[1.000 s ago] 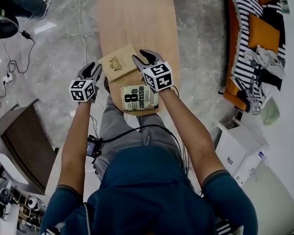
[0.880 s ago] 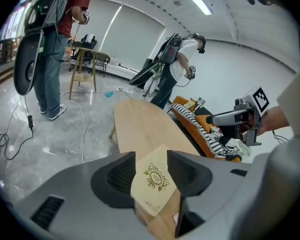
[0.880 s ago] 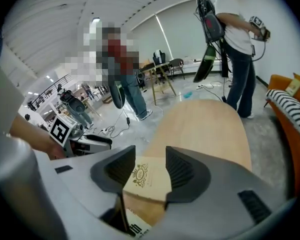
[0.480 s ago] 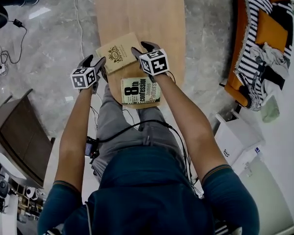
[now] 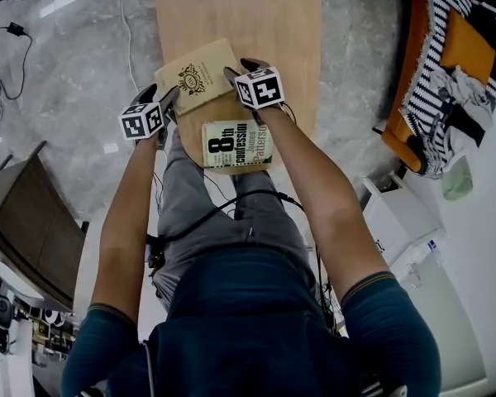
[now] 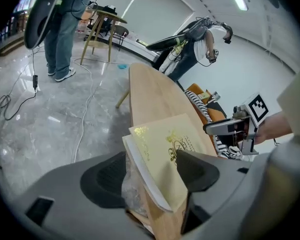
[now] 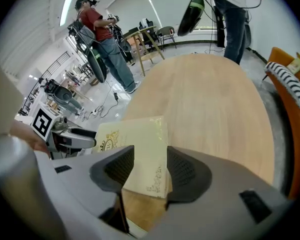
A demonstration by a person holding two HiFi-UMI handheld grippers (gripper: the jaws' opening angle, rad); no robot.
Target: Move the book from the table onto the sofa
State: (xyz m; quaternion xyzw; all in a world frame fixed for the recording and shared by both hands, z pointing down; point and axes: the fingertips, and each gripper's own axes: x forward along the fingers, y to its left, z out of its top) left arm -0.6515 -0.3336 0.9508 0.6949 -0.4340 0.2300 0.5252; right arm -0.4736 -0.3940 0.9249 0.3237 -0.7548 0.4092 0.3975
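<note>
Book (image 5: 197, 74) on the table (image 5: 256, 15), near end, second book (image 5: 236, 144) just nearer the person, sofa (image 5: 415, 56) well apart rightward.

- the head view looks steeply down from above the person, over both forearms, onto the near end of the wooden table (image 5: 248, 15), with the sofa (image 5: 407, 89) at its right edge.
- the left gripper view rides close behind its own jaws, low at the table's left edge, facing along the tabletop.
- the right gripper view sits likewise on the right, facing across the table.
- all three share the cream book (image 5: 200, 77); the left gripper view also catches the right gripper (image 6: 215, 129), and the right gripper view the left gripper (image 7: 87, 138).
</note>
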